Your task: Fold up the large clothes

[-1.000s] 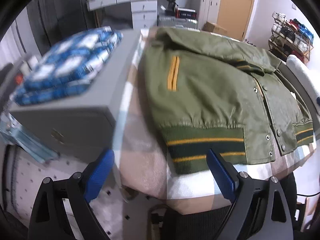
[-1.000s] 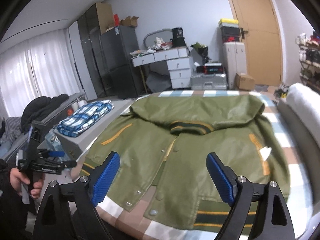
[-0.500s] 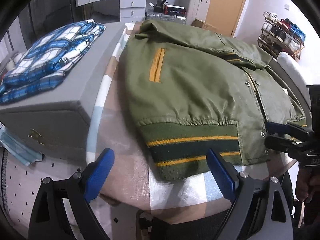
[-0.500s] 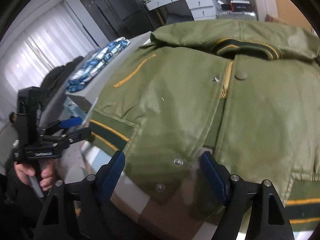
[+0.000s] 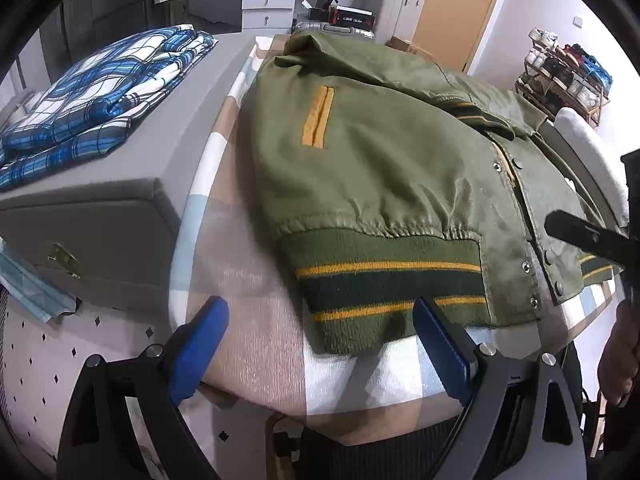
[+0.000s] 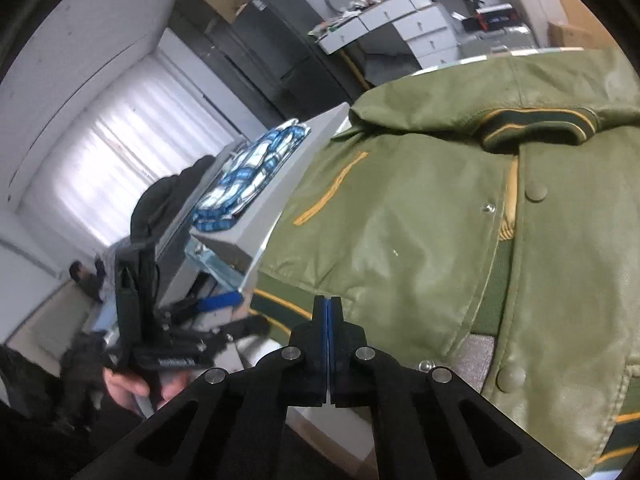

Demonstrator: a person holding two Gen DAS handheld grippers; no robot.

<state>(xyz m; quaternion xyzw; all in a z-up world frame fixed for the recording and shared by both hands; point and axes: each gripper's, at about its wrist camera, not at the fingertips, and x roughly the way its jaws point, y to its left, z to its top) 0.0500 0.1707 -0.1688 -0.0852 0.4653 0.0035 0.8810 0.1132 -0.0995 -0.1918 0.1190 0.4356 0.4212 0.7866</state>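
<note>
The right claw (image 6: 328, 312) is clenched on the green jacket (image 6: 420, 232) hem at 6 o'clock; the left claw (image 5: 320, 336) is released.

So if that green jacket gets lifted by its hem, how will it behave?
The jacket will probably drape and sag, since its shell already puckers above the ribbed hem. The smooth sheen suggests that the fabric may slide between pads. The open front flap would likely swing loose, as its snaps look undone.

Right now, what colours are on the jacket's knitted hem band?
Dark green hem band with yellow stripes, clearest in the left wrist view.
</note>
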